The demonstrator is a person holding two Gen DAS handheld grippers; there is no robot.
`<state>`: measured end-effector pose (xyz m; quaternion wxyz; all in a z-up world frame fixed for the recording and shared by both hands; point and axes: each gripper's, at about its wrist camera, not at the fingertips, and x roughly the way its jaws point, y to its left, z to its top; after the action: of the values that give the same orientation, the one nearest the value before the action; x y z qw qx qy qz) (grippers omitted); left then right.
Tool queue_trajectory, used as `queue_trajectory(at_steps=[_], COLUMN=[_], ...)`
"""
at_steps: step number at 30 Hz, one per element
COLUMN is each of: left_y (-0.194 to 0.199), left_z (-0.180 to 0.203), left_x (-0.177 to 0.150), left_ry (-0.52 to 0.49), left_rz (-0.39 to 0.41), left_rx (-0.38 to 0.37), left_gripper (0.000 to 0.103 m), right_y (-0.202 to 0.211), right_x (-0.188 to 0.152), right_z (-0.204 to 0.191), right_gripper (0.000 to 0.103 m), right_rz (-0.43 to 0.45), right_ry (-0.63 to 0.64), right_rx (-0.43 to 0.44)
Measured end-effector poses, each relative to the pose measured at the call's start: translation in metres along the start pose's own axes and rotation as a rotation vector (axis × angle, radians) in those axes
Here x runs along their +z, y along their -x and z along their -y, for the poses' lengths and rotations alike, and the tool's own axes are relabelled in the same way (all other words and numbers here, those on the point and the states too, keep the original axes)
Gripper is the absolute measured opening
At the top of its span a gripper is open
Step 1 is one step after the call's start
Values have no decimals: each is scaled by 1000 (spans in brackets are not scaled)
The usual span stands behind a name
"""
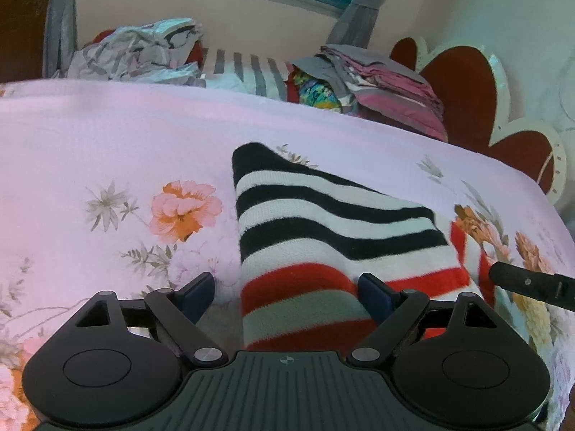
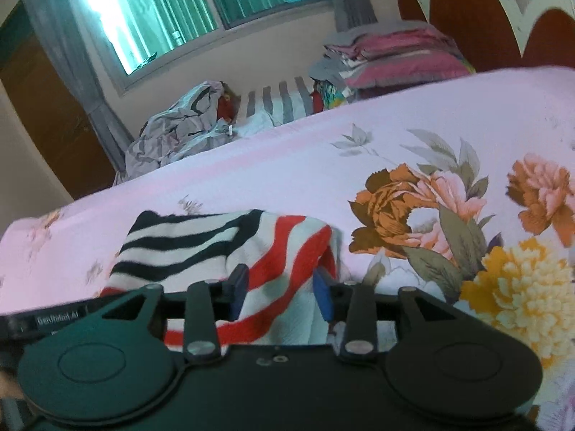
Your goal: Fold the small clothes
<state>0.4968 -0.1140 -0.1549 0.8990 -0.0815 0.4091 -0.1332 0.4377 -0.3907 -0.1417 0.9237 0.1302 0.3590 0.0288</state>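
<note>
A small knitted garment (image 1: 334, 230) with black, white and red stripes lies folded on the pink floral bedspread (image 1: 107, 136). My left gripper (image 1: 287, 296) is open, its blue-padded jaws set wide over the garment's near left edge. A black part of the right gripper (image 1: 528, 283) shows at the garment's right side. In the right wrist view the garment (image 2: 201, 248) lies just ahead, and my right gripper (image 2: 280, 289) is open with its jaws astride the red-striped near corner. Nothing is held.
A crumpled grey-white sheet (image 1: 136, 54) and a stack of folded pink and grey clothes (image 1: 377, 82) lie at the far side of the bed. A red and white headboard (image 1: 478, 97) stands at the right. A window (image 2: 172, 10) is behind.
</note>
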Motion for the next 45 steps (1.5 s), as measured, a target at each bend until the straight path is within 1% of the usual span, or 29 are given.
queue_trajectory(at_steps=[3,5,7,10,14,17,18,19,21,23,25,29,31,33,36,40,42,45], left_y=[13,20,21,19,17,24,28,31,33,31,27,19,14,10,6,1,-1,-2], left_z=[0,-2,-5,-9,-15,-17,-17,-17,-18,-20,-22,-17,-15,-14,-9,-2,1,3], left_x=[-7,-13,-20,-29,-29,-29,-31,-32,-35,-35,-34,-35,-37,-38,-38,-35,-34,-33], left_ry=[-14,-4,6,9,47,59,56,48,35,50,76,78,87,92,81,69,66,67], left_rz=[2,-8,-28,-37,-59,-70,-69,-70,-77,-96,-118,-138,-149,-148,-146,-147,-143,-144], left_rx=[-28,-47,-67,-86,-108,-140,-160,-171,-181,-194,-208,-224,-231,-232,-225,-207,-199,-193], left_gripper=[86,86,86,86,87,87,87,87,87,87,87,87,87,89,92,95,95,95], right_y=[5,5,4,0,-1,12,16,21,30,35,38,41,39,31,15,-7,-14,-20], right_x=[-7,-13,-20,-27,-29,-29,-31,-33,-38,-43,-46,-48,-45,-42,-40,-39,-38,-35], right_z=[0,2,4,10,9,4,2,2,0,-2,-3,3,8,13,19,29,30,27], right_gripper=[43,43,37,37,37,38,40,47,54,57,63,67,72,73,74,74,76,75], right_rz=[-12,-25,-44,-56,-64,-53,-49,-47,-39,-39,-46,-60,-64,-82,-108,-137,-134,-133], right_ry=[-8,-11,-4,-36,-61,-75,-82,-96,-118,-118,-130,-161,-168,-167,-173,-234,-223,-196], right_rx=[-8,-25,-53,-85,-107,-109,-113,-111,-103,-108,-110,-110,-104,-77,-41,36,58,86])
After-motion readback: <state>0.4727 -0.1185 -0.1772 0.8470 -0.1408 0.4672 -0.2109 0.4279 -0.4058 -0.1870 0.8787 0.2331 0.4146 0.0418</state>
